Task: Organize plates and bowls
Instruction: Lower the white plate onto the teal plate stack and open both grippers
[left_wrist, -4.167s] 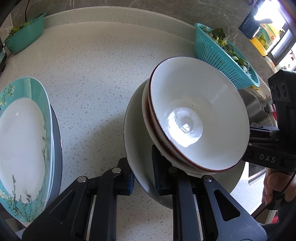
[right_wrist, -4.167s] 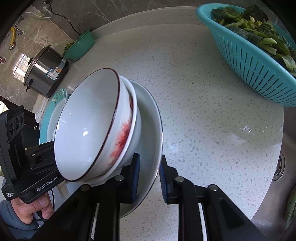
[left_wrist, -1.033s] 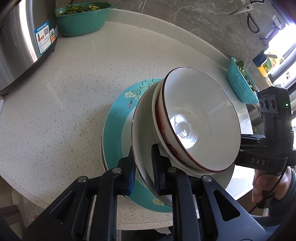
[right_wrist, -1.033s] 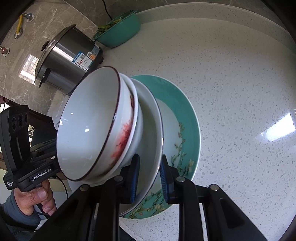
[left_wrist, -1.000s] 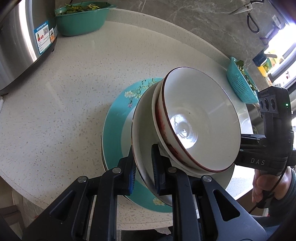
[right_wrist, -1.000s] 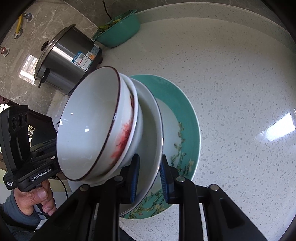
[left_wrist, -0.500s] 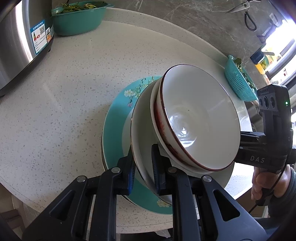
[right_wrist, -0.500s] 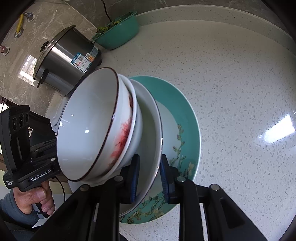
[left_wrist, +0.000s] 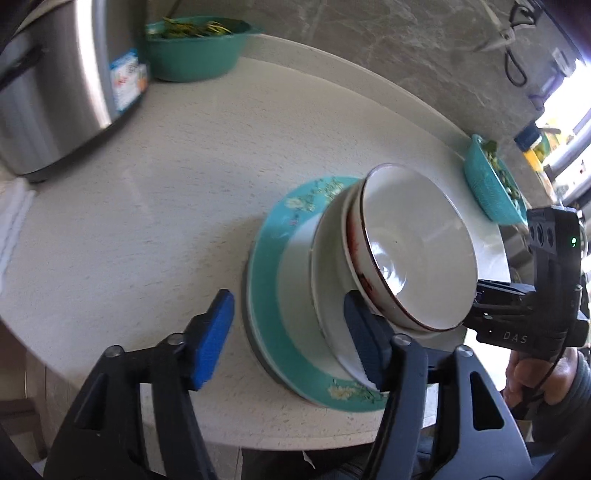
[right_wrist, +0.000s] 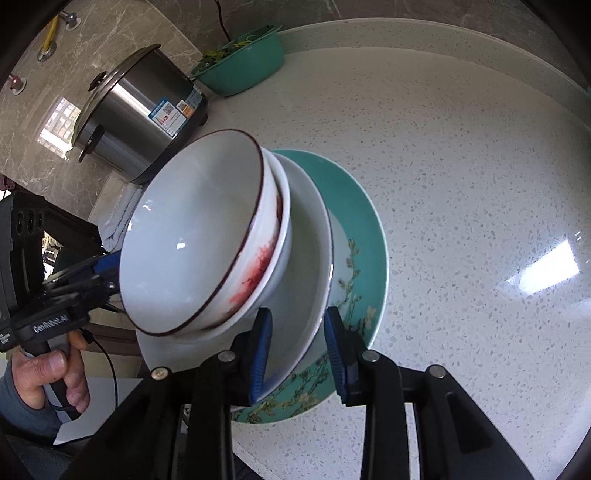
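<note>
Both grippers had let go since a moment earlier: the left gripper (left_wrist: 286, 338) and right gripper (right_wrist: 297, 350) stood spread, gripping nothing. The white plate (right_wrist: 314, 266) with two nested bowls (right_wrist: 195, 236) now rested on the teal plate (right_wrist: 365, 236), stacked to save counter (right_wrist: 461, 166) space.

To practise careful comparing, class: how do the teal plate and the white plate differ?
The teal plate has a flower pattern; the white plate is plain. The teal plate is wider and lies underneath; the white plate sits on it and carries bowls. Both are round and stacked on the counter.
</note>
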